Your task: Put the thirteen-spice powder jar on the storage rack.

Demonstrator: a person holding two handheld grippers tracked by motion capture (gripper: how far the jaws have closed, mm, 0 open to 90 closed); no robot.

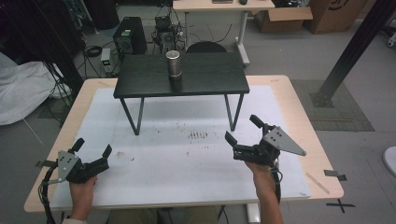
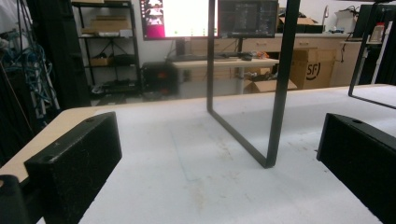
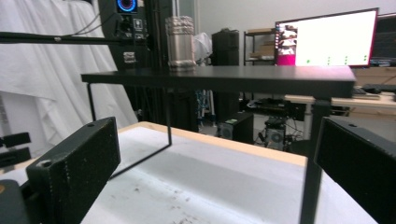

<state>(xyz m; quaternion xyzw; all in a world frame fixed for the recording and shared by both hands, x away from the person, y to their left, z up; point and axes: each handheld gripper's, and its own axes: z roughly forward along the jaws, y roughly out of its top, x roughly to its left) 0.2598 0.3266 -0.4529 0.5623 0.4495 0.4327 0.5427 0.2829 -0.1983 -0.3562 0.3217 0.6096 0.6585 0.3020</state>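
Note:
A ribbed silver metal cylinder point(image 1: 173, 64) stands upright on a small black raised table point(image 1: 205, 79) at the back of the white mat; in the right gripper view the cylinder point(image 3: 180, 43) rises from the black tabletop point(image 3: 224, 77). My left gripper point(image 1: 92, 147) rests low at the mat's near left, open and holding nothing, its black pads point(image 2: 77, 161) wide apart facing the small table's left leg frame point(image 2: 275, 93). My right gripper point(image 1: 243, 129) hovers at the near right, open and holding nothing, pads point(image 3: 74, 163) spread, angled toward the small table.
The white mat point(image 1: 187, 154) covers a wooden table point(image 1: 308, 121). Dark smudges point(image 1: 198, 135) mark the mat's middle. Beyond stand computer towers point(image 1: 130, 35), cables, a desk point(image 1: 224, 5), cardboard boxes point(image 1: 282, 18) and a black diagonal post point(image 1: 355, 46).

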